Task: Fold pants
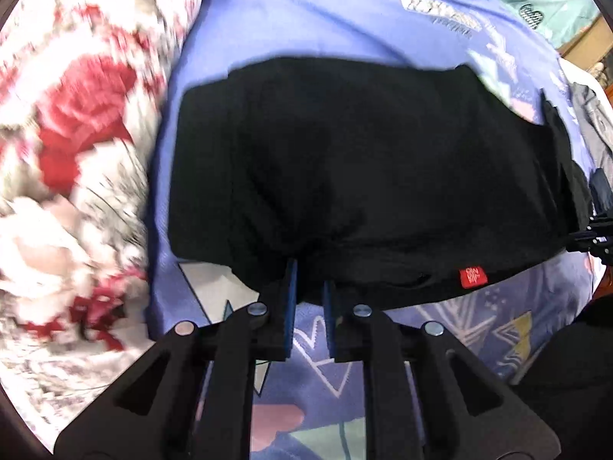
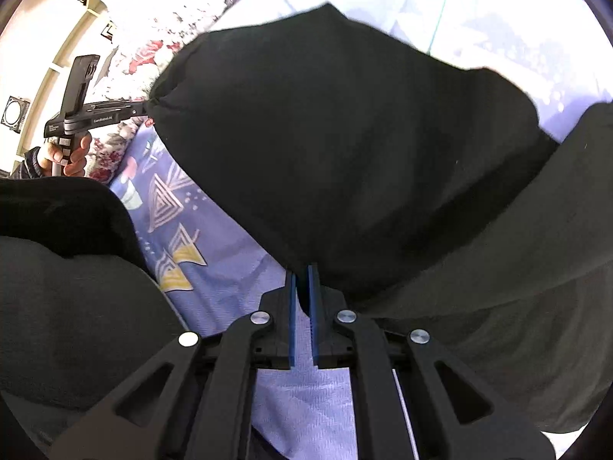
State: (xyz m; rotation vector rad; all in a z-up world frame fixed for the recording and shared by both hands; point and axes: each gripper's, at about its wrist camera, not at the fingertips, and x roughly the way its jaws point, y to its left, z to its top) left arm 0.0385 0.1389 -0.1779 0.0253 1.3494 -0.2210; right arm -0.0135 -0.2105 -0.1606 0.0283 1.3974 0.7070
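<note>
Black pants [image 1: 364, 161] lie part-folded on the bed [image 1: 268, 19], beside the floral quilt [image 1: 76, 134] at its edge. Left gripper [image 1: 309, 291] and right gripper [image 2: 302, 287] each have jaws clamped on the near hem. Mid-fold, likely; next move calls for carrying both corners evenly across.
</note>
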